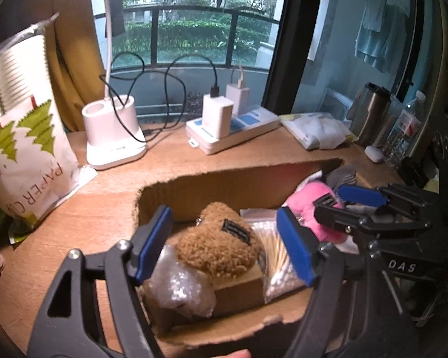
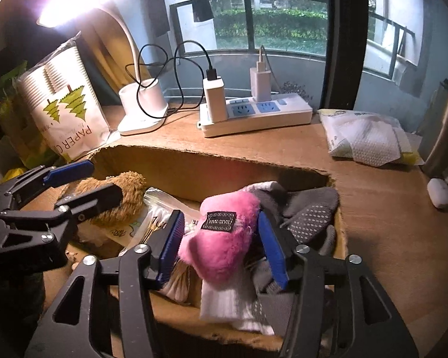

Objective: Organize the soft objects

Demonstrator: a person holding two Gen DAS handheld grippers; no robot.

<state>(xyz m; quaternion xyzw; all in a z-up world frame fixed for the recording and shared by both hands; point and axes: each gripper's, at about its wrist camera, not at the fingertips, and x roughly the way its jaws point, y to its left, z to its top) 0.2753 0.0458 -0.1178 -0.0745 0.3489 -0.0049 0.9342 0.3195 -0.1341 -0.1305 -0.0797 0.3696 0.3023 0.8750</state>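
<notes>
— Looking along our left tool (image 1: 224, 244), we see its blue pads spread wide, one on either side of the brown plush toy (image 1: 221, 241) without touching it; the tool grips nothing.

— Agreed. The brown plush toy lies inside the cardboard box (image 1: 194, 191), resting on a small brown carton, with a crinkled clear bag (image 1: 179, 289) just beside it on one side and a packet of cotton swabs (image 1: 277, 265) on the other.

— And our right tool (image 2: 221, 241)?

— Its blue pads stand on both sides of the pink plush toy (image 2: 221, 238). The fur bulges between them, and the pads seem to touch it, yet we cannot tell whether they truly pinch it or only frame it.

— The pink plush toy sits in the same box, on top of a white sock (image 2: 227, 304), with grey dotted socks (image 2: 310, 211) just behind it.

— Beyond the box, on the desk (image 2: 373, 208), we see a white power strip (image 2: 254, 116) carrying two chargers, the white lamp base (image 2: 143, 110) and a pack of paper cups (image 2: 65, 104) off toward the lamp.

— Near the far right, a tissue pack (image 2: 364, 137) lies flat beside a steel tumbler (image 2: 442, 131).
</notes>
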